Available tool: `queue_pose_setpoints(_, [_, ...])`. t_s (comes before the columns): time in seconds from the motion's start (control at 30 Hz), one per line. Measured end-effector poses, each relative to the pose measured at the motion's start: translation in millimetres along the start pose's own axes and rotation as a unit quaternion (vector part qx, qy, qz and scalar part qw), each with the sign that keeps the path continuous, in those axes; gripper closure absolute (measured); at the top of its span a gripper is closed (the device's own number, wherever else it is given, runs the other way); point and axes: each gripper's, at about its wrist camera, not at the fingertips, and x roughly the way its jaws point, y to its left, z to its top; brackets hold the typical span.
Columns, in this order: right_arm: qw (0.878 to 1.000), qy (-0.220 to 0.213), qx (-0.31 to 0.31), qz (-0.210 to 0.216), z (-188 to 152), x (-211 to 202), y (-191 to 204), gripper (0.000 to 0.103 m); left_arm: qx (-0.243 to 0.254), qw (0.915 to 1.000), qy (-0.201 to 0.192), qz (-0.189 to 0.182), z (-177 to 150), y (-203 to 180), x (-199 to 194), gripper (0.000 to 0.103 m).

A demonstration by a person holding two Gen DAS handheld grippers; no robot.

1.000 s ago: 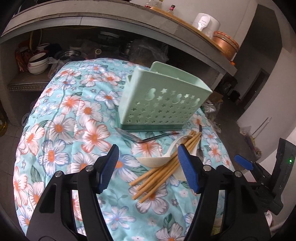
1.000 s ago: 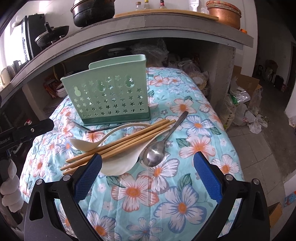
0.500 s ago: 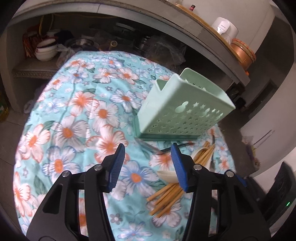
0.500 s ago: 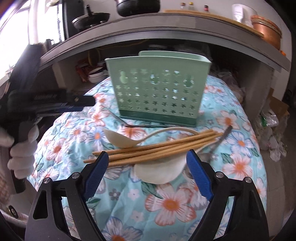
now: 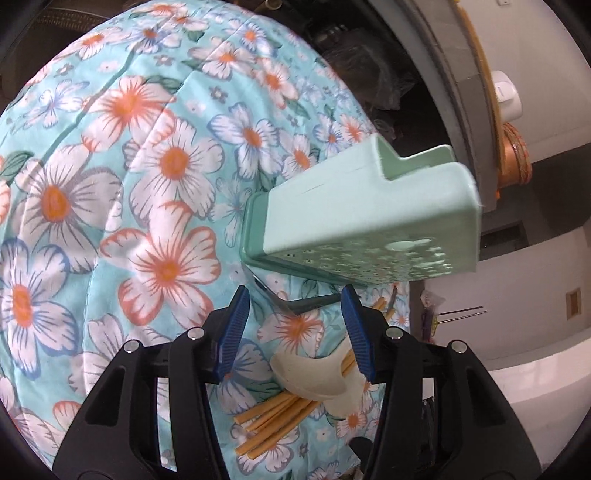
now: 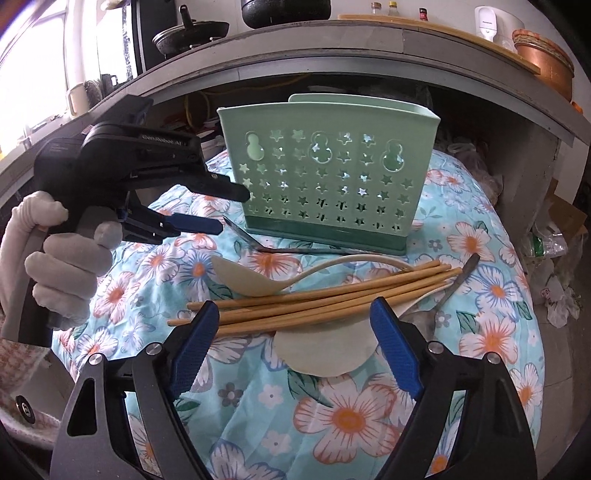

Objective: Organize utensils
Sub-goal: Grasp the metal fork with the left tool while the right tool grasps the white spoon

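Observation:
A mint-green perforated utensil holder stands upright on the floral cloth. In front of it lie several bamboo chopsticks, a pale spoon, a wider pale spoon, a metal spoon and a dark metal utensil. My left gripper is beside the holder's left end, its jaws closing. The dark utensil's tip lies between them, untouched. My right gripper stands open over the chopsticks and the wide spoon.
The floral cloth covers a rounded table. A grey counter arches behind, bearing a copper pot, a white kettle and dark pans. A gloved hand holds the left gripper. Bags lie on the floor at right.
The left gripper has come down and rolled toward the holder's left end and the dark utensil, its jaws narrowing. The right gripper swung left, narrowed a little, then held still.

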Motion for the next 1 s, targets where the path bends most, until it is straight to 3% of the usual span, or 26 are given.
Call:
queue_pose_setpoints(0.17, [1.0,-0.004,0.009,0.0,-1,-3,-6,0.021,-0.02,0.9992,0.008,0.032,2,4,12,0.071])
queue_pose_setpoints(0.37, [1.0,-0.012,0.015,0.002,-4,-10,-11,0.021,-0.022,0.9979,-0.009,0.061,0,9,10,0.09])
queue_pose_setpoints(0.43, [1.0,-0.014,0.01,0.005,-3,-12,-9,0.026,-0.017,0.9973,-0.015,0.07,-1,9,8,0.096])
queue_pose_setpoints(0.83, [0.99,-0.022,-0.136,0.009,3,8,41,0.046,0.013,0.9953,-0.04,0.088,-14,7,-8,0.099])
queue_pose_setpoints(1.0, [0.984,-0.014,-0.178,0.006,6,21,52,0.049,0.03,0.9948,-0.045,0.086,-16,7,-11,0.099])
